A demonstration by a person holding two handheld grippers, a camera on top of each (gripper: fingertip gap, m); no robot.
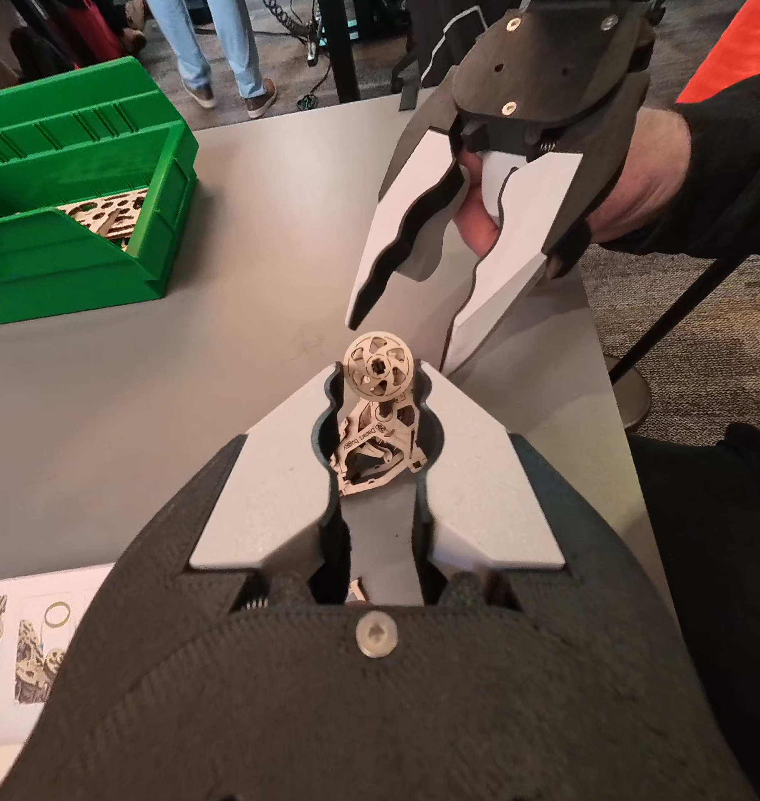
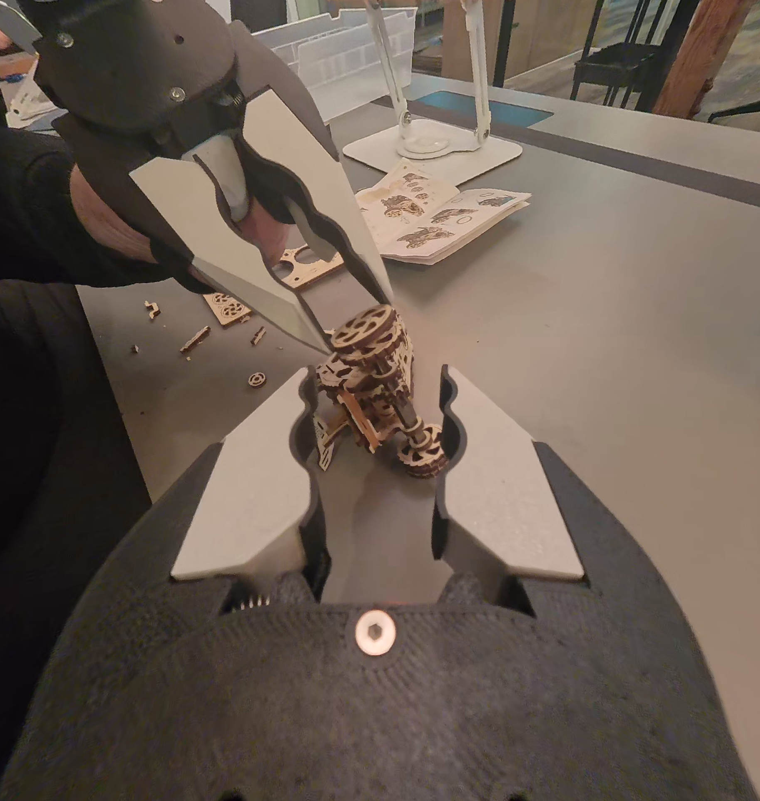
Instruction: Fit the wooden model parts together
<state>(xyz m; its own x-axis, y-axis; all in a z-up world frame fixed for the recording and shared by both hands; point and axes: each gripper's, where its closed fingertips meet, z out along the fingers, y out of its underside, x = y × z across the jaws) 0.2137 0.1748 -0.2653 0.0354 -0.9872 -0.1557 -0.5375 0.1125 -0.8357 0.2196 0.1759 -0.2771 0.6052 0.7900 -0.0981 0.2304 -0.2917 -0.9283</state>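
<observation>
Clutter rings the pale laser-cut wooden buggy model [image 2: 376, 390], tilted on the grey table [image 2: 586, 346]: wooden scraps [image 2: 194, 339], punched sheets [image 2: 302, 264], an open instruction booklet [image 2: 438, 216], a green plastic bin [image 1: 79, 195]. The left gripper [image 1: 378, 372] grips the model's top wheel [image 1: 377, 369]; the right gripper [image 2: 376, 381] straddles it, parted, empty.

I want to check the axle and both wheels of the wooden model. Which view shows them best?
The right wrist view: the wooden model shows its side, with an axle and two wheels. The left wrist view shows the model end-on, with one wheel, partly hidden by the left gripper.
</observation>
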